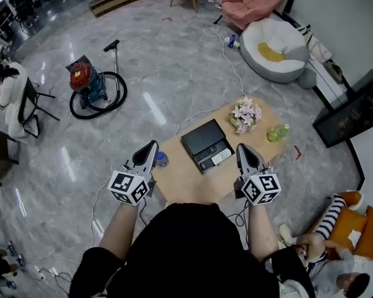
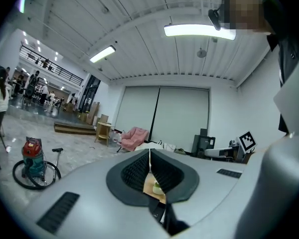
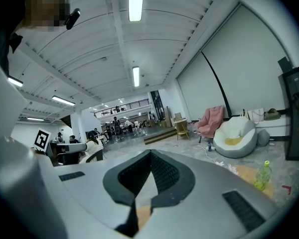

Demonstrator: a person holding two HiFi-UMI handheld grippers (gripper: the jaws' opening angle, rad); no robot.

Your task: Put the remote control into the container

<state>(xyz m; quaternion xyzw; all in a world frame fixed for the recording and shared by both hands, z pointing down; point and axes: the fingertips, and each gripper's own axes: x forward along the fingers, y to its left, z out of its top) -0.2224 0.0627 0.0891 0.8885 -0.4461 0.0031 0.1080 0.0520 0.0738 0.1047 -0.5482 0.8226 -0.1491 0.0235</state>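
A black flat container lies on a small wooden table. At its near end lie a white remote and a dark remote; whether they rest inside it I cannot tell. My left gripper hovers at the table's left edge, shut and empty. To the right of the container, my right gripper is also shut and empty. The left gripper view shows closed jaws with a sliver of table behind them. The right gripper view shows closed jaws aimed across the room.
On the table stand a pink flower bunch, a green bottle and a small blue-lidded jar. A vacuum cleaner, a white beanbag, a television and a seated person surround it.
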